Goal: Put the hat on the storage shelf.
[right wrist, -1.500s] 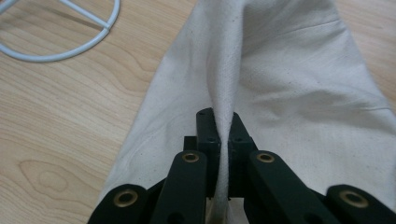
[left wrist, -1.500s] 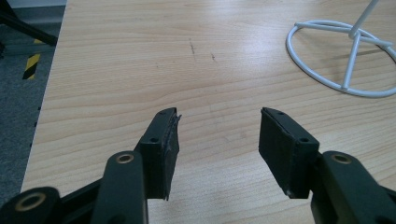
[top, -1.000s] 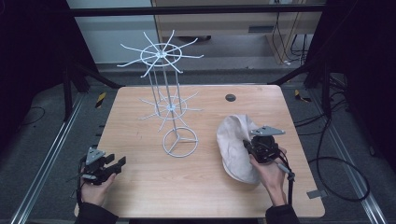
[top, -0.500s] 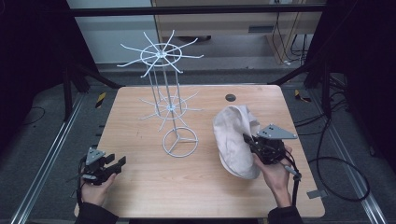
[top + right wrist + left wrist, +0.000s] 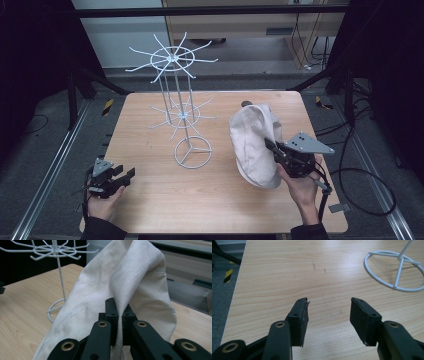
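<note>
High view shows a wooden bench (image 5: 150, 210) with a white wire rack (image 5: 175, 100) standing on it, nearer to the left and far side. To the right of the rack is a cream cloth cap (image 5: 252, 145). The right claw (image 5: 272, 148) is closed on a fold of this cap and holds it up, so the cloth stands tall while its lower edge is at the bench surface. From the right gripper view, the two black jaws are pressed together with the cloth pinched between them, and the cap (image 5: 125, 285) rises above them. The left claw (image 5: 127, 176) rests low at the near left corner of the bench, jaws apart, with nothing between them.
</note>
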Demonstrator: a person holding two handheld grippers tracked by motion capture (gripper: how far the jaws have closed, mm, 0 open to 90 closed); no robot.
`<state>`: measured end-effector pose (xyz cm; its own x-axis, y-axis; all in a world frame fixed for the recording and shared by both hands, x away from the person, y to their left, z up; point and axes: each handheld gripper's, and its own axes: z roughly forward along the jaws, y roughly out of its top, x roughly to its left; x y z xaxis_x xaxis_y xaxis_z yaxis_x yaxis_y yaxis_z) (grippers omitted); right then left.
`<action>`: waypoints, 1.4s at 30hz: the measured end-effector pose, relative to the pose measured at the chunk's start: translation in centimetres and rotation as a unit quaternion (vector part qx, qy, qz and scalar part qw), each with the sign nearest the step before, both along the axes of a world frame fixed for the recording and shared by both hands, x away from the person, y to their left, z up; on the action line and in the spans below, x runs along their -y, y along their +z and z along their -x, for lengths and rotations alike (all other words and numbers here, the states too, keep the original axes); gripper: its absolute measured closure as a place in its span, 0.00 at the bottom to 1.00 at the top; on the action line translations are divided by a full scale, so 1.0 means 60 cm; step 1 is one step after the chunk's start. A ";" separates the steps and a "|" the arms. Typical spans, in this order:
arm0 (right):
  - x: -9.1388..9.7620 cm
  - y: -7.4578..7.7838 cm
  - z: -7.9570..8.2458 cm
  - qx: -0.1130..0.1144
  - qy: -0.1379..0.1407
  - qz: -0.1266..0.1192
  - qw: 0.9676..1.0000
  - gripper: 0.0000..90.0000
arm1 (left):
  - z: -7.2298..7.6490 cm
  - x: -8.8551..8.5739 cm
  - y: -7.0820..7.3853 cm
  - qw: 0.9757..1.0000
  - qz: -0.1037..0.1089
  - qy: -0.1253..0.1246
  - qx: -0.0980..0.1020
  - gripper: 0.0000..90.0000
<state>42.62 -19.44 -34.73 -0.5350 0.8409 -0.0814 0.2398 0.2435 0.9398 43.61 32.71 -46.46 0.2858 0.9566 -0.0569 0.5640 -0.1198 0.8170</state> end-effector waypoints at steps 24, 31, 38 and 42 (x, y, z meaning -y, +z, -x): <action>-0.021 0.089 0.037 0.119 0.028 -0.051 0.991 0.98 | 0.000 -0.002 0.001 1.000 0.001 0.006 0.004 0.54; -0.036 0.120 0.045 0.160 0.037 -0.069 0.984 0.98 | 0.000 -0.001 0.000 1.000 -0.001 0.005 0.003 0.54; -0.044 0.142 0.053 0.185 0.045 -0.074 0.979 0.98 | 0.000 0.000 -0.001 1.000 -0.002 0.004 0.001 0.54; -0.048 0.152 0.056 0.196 0.049 -0.078 0.976 0.98 | -0.001 0.001 -0.002 1.000 -0.003 0.004 0.000 0.54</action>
